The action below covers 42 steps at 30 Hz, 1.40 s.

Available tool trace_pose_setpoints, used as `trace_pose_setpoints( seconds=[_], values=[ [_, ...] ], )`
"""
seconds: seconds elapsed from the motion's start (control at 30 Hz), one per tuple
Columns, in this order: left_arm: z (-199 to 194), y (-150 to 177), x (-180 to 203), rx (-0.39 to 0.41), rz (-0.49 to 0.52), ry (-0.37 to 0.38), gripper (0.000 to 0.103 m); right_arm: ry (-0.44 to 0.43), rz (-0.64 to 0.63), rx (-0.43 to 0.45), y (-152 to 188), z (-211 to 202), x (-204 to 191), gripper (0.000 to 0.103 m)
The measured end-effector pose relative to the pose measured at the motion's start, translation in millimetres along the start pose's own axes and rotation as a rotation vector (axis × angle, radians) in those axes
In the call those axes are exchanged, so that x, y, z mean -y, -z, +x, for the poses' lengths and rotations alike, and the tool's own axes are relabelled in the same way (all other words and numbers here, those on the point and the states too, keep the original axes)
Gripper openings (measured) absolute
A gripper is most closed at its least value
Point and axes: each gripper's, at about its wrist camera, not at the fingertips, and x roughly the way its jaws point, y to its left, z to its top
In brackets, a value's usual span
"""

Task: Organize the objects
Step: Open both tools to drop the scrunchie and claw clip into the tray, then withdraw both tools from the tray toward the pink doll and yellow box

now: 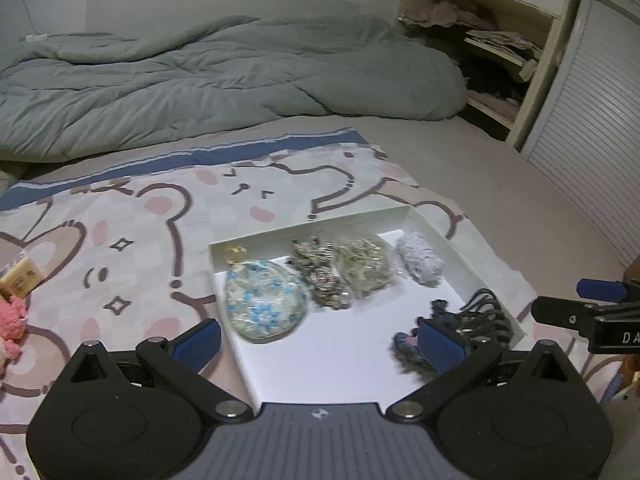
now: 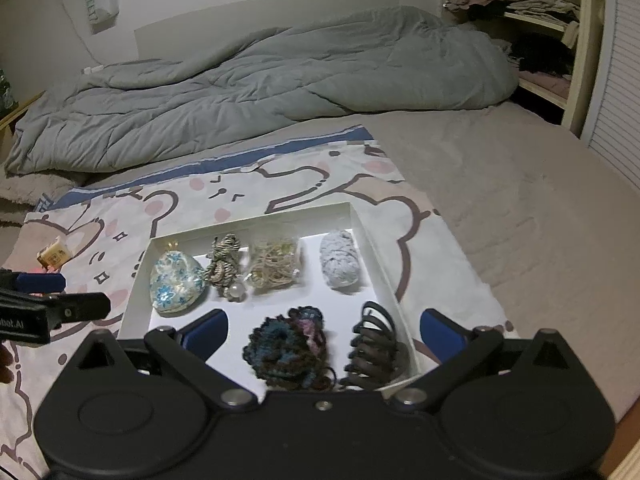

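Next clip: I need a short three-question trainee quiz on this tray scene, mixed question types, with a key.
1. True or false: the black claw clip lies inside the white tray.
2. Which item sits at the left end of the tray's far row? A) the floral heart-shaped pouch B) the pale knitted scrunchie C) the dark crocheted scrunchie
3. Fill in: the right gripper is ____ and holds nothing.

Key: 1 true. 2 A. 3 open.
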Motion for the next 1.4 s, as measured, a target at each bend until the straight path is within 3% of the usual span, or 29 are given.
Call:
trace_pose_setpoints(
  seconds=[0.43, 1.4],
  values=[
    [-28.6, 3.2, -74.8, 0.028, -0.078, -0.102, 0.103, -0.063, -0.026, 0.013, -11.3, 14.2, -50.0, 0.103],
    [-87.4, 37.6, -222.0, 0.081, -0.249, -0.283, 0.103, -0.291, -0.183, 0.022, -29.8, 47.5, -217.7, 0.103]
  ],
)
